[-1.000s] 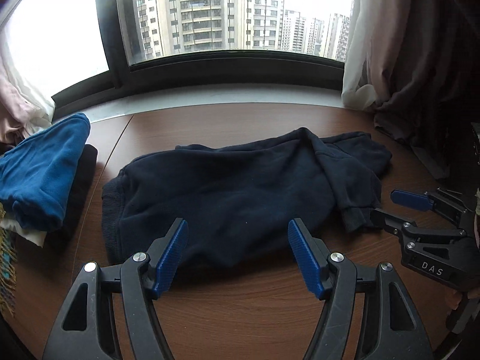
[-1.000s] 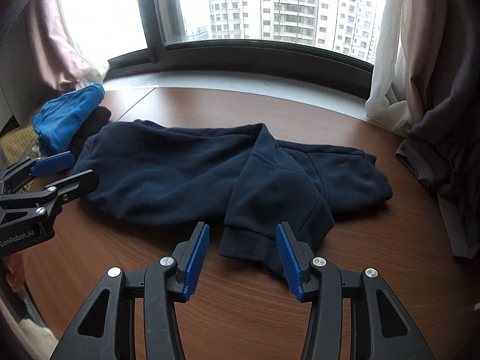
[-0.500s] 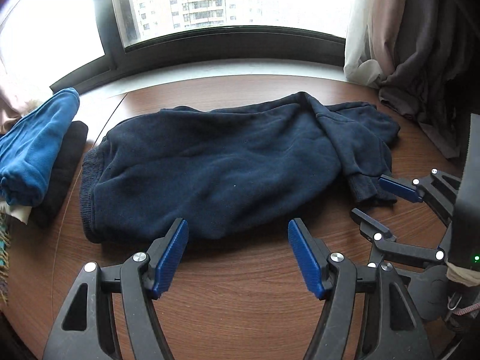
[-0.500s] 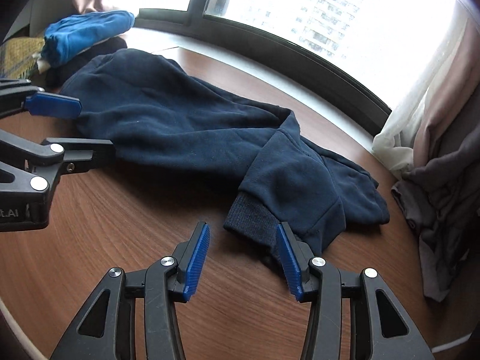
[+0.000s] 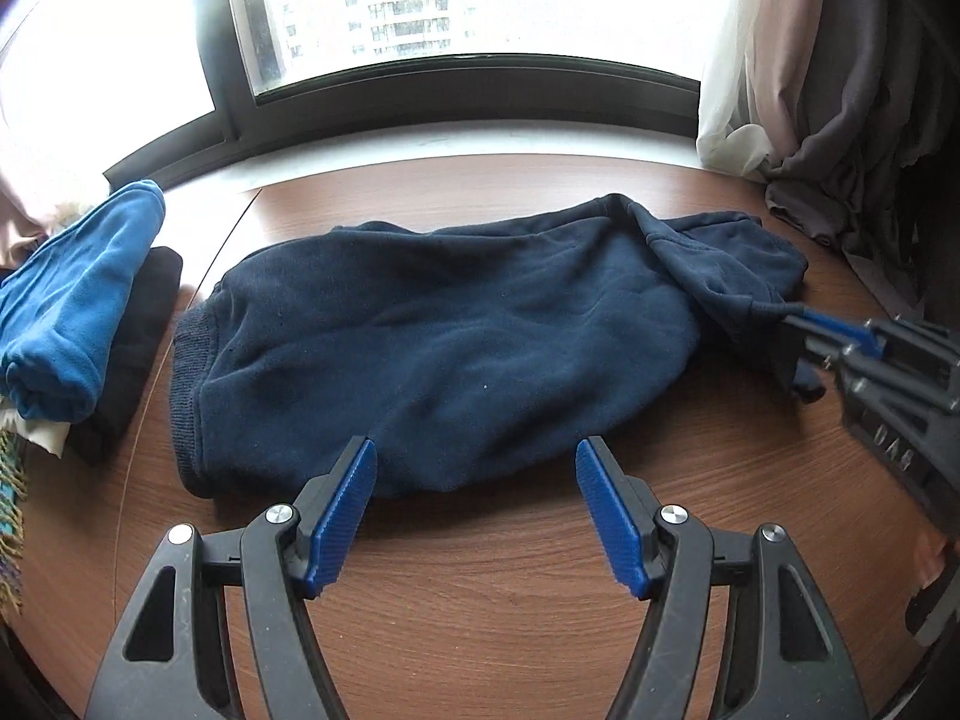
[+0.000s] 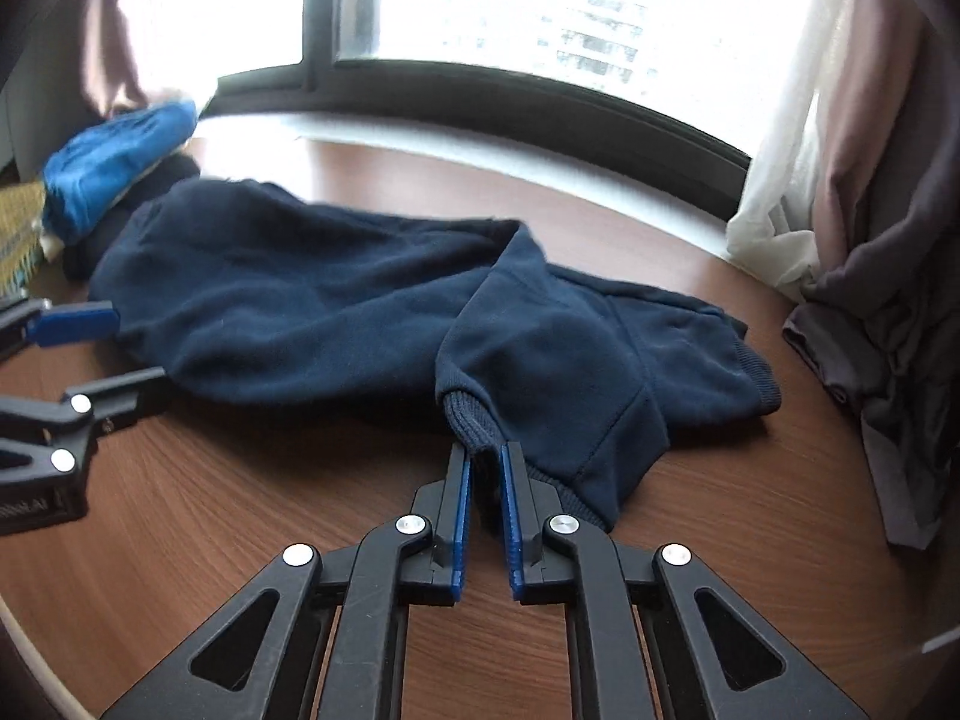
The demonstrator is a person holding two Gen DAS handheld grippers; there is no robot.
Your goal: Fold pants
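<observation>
Pants [image 6: 336, 312] cuff pinched, right hand-held gripper [image 6: 486, 480]

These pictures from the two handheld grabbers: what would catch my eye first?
The dark navy pants sprawled across the wooden table under the window. The right gripper has just closed on a ribbed cuff at their near edge, while the left gripper hangs open before them. A blue folded garment sits far left.

Black garment [image 5: 141, 354] mostly hidden under blue garment [image 5: 72, 312]; pants [image 5: 444, 354] cuff tip hidden between right jaws.
</observation>
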